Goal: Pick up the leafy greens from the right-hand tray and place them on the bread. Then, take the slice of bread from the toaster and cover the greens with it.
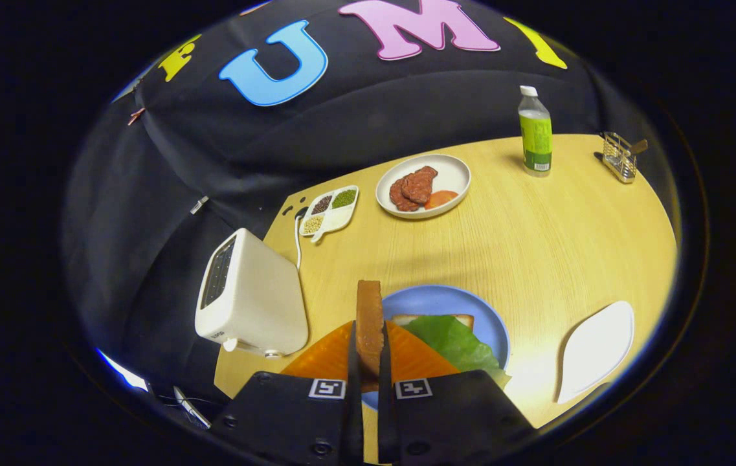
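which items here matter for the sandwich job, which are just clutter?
In play: bread slice clamped edge-on between the gripper fingers; leafy greens on the lower bread; blue plate; toaster; empty white tray.

Clutter: meat plate, divided seed dish, water bottle, wire rack.

Bright overhead light, glare on table (536, 259) near side; strong fisheye bending at edges; sharp focus.

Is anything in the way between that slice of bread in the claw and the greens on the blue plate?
Nothing visible. The gripper is shut on the bread slice, held on edge above the blue plate. The leafy greens lie uncovered on the lower bread, just right of the fingers.
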The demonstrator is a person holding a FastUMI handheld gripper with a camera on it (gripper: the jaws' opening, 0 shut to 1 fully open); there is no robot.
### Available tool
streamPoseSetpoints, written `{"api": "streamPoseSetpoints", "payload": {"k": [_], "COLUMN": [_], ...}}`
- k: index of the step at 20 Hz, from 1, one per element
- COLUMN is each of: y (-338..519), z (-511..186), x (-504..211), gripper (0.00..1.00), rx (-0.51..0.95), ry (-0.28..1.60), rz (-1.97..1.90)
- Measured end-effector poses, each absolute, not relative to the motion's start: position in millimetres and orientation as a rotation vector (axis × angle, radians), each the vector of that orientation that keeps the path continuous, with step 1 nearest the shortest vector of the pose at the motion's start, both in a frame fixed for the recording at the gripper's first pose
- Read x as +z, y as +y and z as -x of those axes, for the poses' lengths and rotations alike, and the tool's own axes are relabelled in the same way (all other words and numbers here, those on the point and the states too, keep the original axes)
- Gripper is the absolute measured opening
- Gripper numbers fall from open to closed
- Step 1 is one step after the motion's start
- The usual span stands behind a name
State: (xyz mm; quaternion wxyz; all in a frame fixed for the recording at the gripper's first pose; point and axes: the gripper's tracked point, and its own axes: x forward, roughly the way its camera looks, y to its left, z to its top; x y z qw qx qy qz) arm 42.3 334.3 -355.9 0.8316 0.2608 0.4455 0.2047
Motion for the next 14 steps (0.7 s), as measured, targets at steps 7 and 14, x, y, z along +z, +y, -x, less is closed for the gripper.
{"api": "streamPoseSetpoints", "payload": {"k": [7, 14], "y": [305.4, 286.1], "z": [-38.4, -32.7], "x": [-398.6, -409.1], "gripper": [0.22, 0.45], "rx": [0.372, 0.338], "ry": [1.005, 1.026], "rz": [-0.474, -0.41]}}
